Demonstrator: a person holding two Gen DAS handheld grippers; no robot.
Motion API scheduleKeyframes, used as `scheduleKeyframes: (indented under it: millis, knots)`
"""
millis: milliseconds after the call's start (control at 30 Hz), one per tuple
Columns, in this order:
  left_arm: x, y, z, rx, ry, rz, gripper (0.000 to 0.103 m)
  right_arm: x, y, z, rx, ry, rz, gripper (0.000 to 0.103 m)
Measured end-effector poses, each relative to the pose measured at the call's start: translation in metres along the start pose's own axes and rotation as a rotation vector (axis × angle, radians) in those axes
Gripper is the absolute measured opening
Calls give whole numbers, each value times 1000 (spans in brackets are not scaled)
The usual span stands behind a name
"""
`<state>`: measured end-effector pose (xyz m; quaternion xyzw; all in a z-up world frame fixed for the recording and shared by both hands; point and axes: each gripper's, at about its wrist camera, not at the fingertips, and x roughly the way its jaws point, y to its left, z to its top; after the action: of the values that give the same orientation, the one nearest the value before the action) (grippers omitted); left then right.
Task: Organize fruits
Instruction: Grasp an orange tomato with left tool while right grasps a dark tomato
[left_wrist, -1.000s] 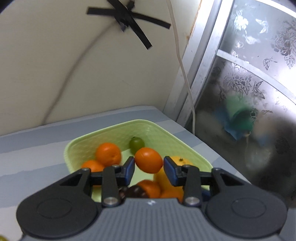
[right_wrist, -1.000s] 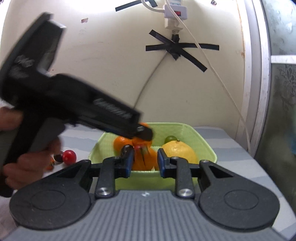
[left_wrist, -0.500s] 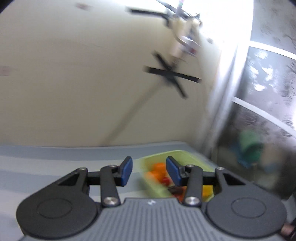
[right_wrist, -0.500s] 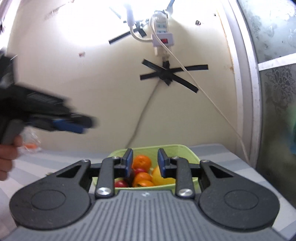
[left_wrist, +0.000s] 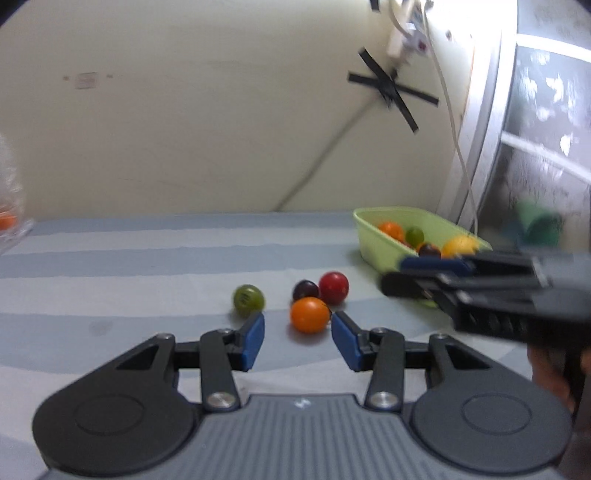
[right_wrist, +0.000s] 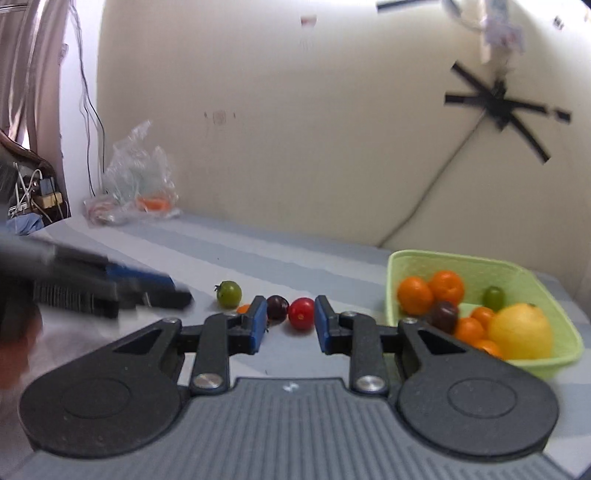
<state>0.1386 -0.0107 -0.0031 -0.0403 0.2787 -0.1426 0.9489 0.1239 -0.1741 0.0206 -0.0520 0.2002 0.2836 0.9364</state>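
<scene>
Loose fruits lie on the striped table: an orange one (left_wrist: 309, 315), a dark purple one (left_wrist: 305, 290), a red tomato (left_wrist: 333, 288) and a green tomato (left_wrist: 248, 300). My left gripper (left_wrist: 298, 334) is open and empty, and the orange fruit rests just beyond its fingertips. My right gripper (right_wrist: 289, 325) is narrowly open with nothing held. The red tomato (right_wrist: 301, 313) and dark fruit (right_wrist: 277, 306) sit on the table past its tips. The green basket (right_wrist: 480, 264) at the right holds oranges, a lemon, a green fruit and a dark fruit.
A crumpled clear plastic bag (right_wrist: 136, 184) lies at the table's back left by the wall. A cable and black tape (right_wrist: 498, 105) hang on the wall. A frosted window (left_wrist: 546, 147) stands beyond the basket. A hand (left_wrist: 554, 373) holds the right gripper.
The left gripper has let go of the orange it held over the basket and has swung left to the loose fruits. The right gripper has also turned left, away from the basket.
</scene>
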Motion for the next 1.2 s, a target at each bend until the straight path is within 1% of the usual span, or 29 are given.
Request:
scheduleKeyframes:
  millis: [100,200,267,300,333,400,433,533,633,733,800,933,1100,1167,1200]
  knots:
    - [23,-7,2,27,21,13,41,19,-1,12,-1,70,24,31]
    - [44,-15,3,44,37,15,41,31,0,21,-27,141,78,31]
    - [50,-15,5,38,54,14,41,41,-5,33,-22,183,100,31]
    - [52,-14,6,25,54,19,39,45,-7,37,-20,202,110,31]
    - [54,-12,6,9,64,22,33,49,-9,40,-18,216,118,31]
    - [51,-4,4,-34,69,12,32,56,-10,44,-28,247,142,31]
    - [48,-3,2,-38,68,19,32,60,-9,45,-36,261,158,31]
    - [32,-4,-8,-7,61,39,32,69,1,44,-90,304,190,31]
    - [7,0,-23,-2,57,29,32,73,13,42,-200,339,211,31]
    - [-15,5,-35,-14,50,38,32,73,26,40,-315,369,214,31]
    - [-23,6,-40,-22,42,39,32,78,34,38,-384,394,200,31]
    - [-18,7,-35,-35,34,32,32,86,43,33,-520,425,150,32]
    - [-21,13,-39,-62,32,12,32,92,40,32,-581,460,114,32]
    - [-24,16,-40,-66,28,9,32,95,40,29,-594,459,95,32]
    - [-25,17,-40,-67,25,9,32,95,40,30,-590,452,92,27]
